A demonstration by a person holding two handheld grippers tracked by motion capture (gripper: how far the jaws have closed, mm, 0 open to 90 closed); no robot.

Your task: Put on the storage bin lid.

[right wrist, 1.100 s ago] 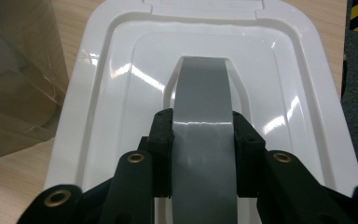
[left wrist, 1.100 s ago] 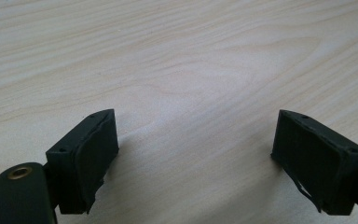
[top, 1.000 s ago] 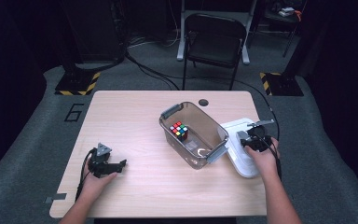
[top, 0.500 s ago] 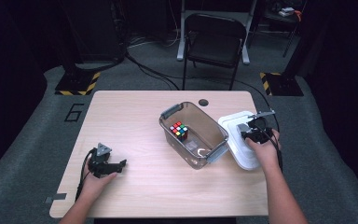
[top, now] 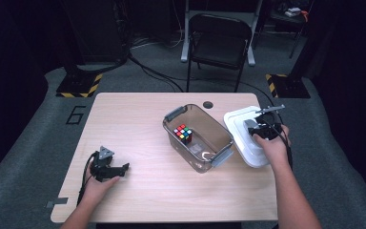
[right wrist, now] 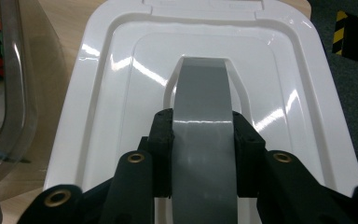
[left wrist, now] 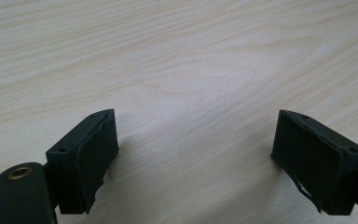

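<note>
A pale wooden table (top: 138, 119) fills mid-frame; a clear plastic bin (top: 218, 137) (grey-handled) sits right of centre, a white plastic lid (top: 240, 136) at its right edge.

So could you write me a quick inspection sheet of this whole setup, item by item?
Surface: pale wooden table, grommet hole near the far edge.
Job's things: clear plastic bin holding a Rubik's cube; white lid lying beside it with a grey handle.
Clutter: nothing seen.
Grippers: right gripper shut on the grey handle; left gripper open over bare wood.
Cables: one trails from each gripper; more on the floor.
Surroundings: folding chair, hazard-striped floor plates.
</note>
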